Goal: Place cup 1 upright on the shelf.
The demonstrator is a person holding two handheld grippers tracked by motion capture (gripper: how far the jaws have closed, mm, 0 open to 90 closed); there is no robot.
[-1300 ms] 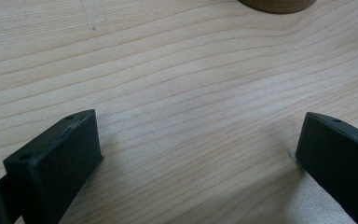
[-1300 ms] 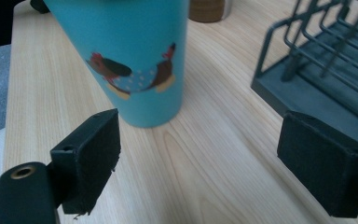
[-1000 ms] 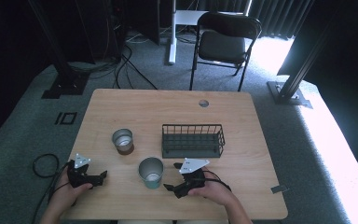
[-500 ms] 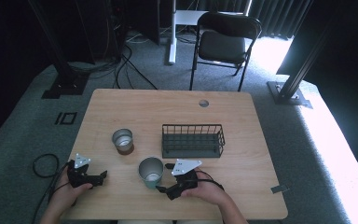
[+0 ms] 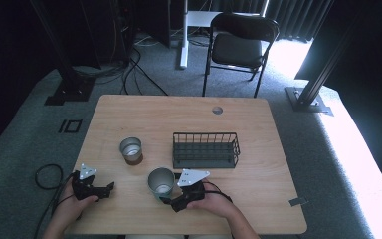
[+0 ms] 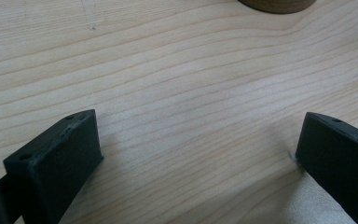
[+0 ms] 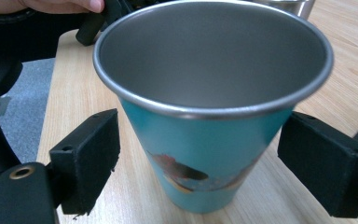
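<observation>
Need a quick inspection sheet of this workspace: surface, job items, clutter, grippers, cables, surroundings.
Surface: wooden table, bare, with a round hole near its far edge.
Job's things: teal cup upright, empty inside; between the right gripper's jaws, gaps both sides.
Clutter: second metal cup upright; wire basket beside it.
Grippers: right gripper open around the teal cup; left gripper open over bare wood.
Cables: loop on the floor by the left hand; more beyond the table.
Surroundings: folding chair, grey carpet, dark stands.
</observation>
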